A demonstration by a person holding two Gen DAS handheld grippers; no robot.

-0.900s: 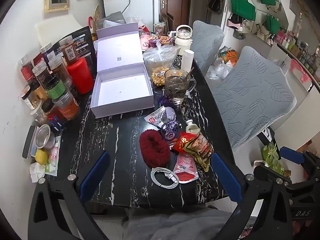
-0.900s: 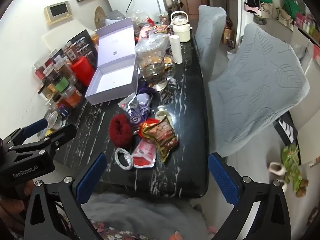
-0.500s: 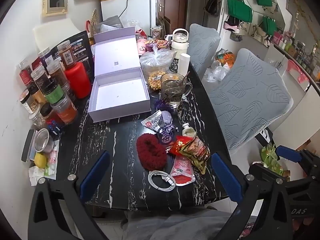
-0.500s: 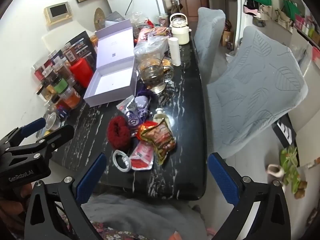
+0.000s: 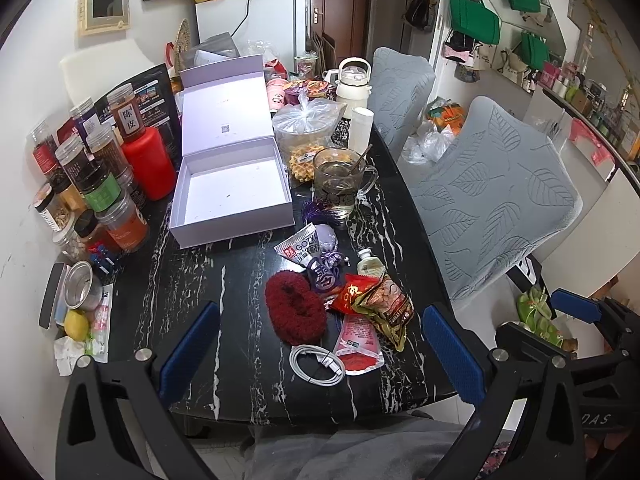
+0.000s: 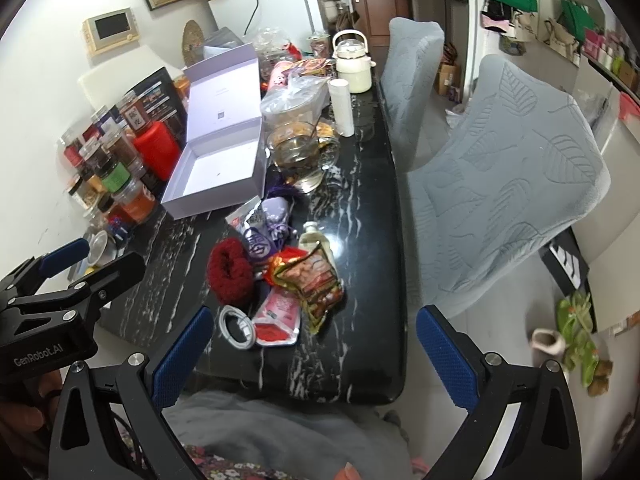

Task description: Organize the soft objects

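On the black marble table [image 5: 160, 280] lies a fluffy dark red scrunchie [image 5: 295, 310] [image 6: 231, 271], a purple sachet with tassel [image 5: 326, 240] [image 6: 269, 228], snack packets [image 5: 380, 304] [image 6: 316, 276], a pink pouch [image 5: 358, 344] and a white cable [image 5: 316, 362]. An open lilac box [image 5: 232, 196] [image 6: 218, 176] stands empty behind them. My left gripper [image 5: 320, 352] hovers open above the table's near edge, nothing between its blue pads. My right gripper [image 6: 312, 356] is likewise open and empty, to the right of the left one [image 6: 60, 276].
Spice jars and a red container [image 5: 148, 160] crowd the left side by the wall. A glass mug [image 5: 340, 180], a bagged bowl [image 5: 308, 120], a white kettle [image 5: 352, 80] stand farther back. Two grey covered chairs [image 5: 492, 200] line the right. A grey-clad lap [image 5: 360, 452] lies below.
Both grippers have drawn back and up a little from the table, so the clutter looks smaller and farther. Jaws stay wide open. Nothing on the table has moved.
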